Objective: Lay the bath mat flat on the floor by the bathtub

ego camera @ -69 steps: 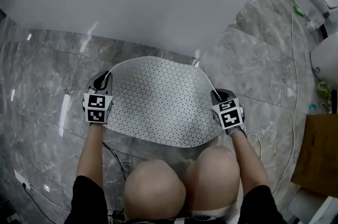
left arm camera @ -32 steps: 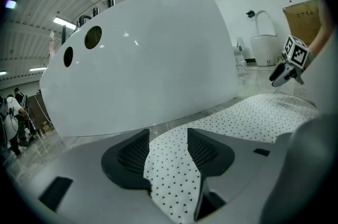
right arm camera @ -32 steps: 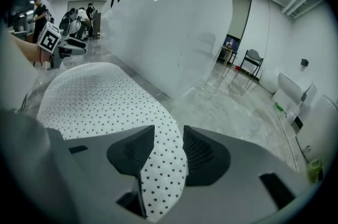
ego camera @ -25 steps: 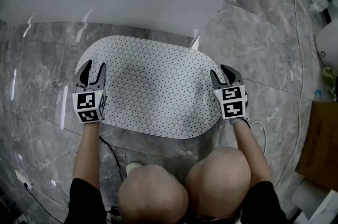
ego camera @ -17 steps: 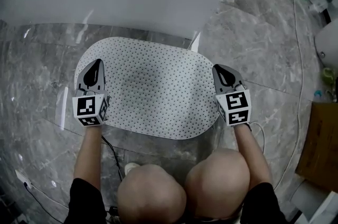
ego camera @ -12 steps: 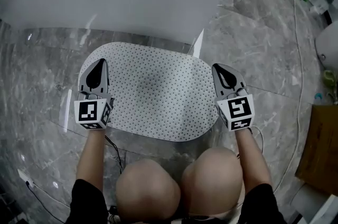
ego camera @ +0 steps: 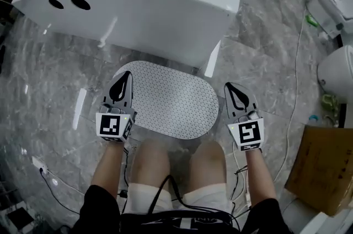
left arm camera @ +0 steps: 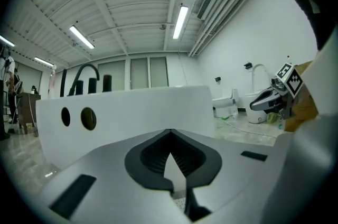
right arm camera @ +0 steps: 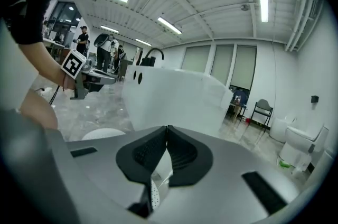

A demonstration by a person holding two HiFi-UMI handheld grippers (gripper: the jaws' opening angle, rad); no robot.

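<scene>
The left gripper (ego camera: 125, 75) and right gripper (ego camera: 229, 86) point to 12 o'clock, jaws pressed together, empty. The bath mat (ego camera: 171, 100) lies flat between them.

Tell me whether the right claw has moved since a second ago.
Yes. The right claw stood open over the right end of the bath mat; now it is shut and off to the mat's right, no longer overlapping it.

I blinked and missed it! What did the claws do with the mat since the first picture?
The left claw and right claw lowered the bath mat flat onto the floor, let go of its ends, snapped shut empty and lifted away. The view rose too, so the person seems to have stood up. The mat stays beside the bathtub.
</scene>
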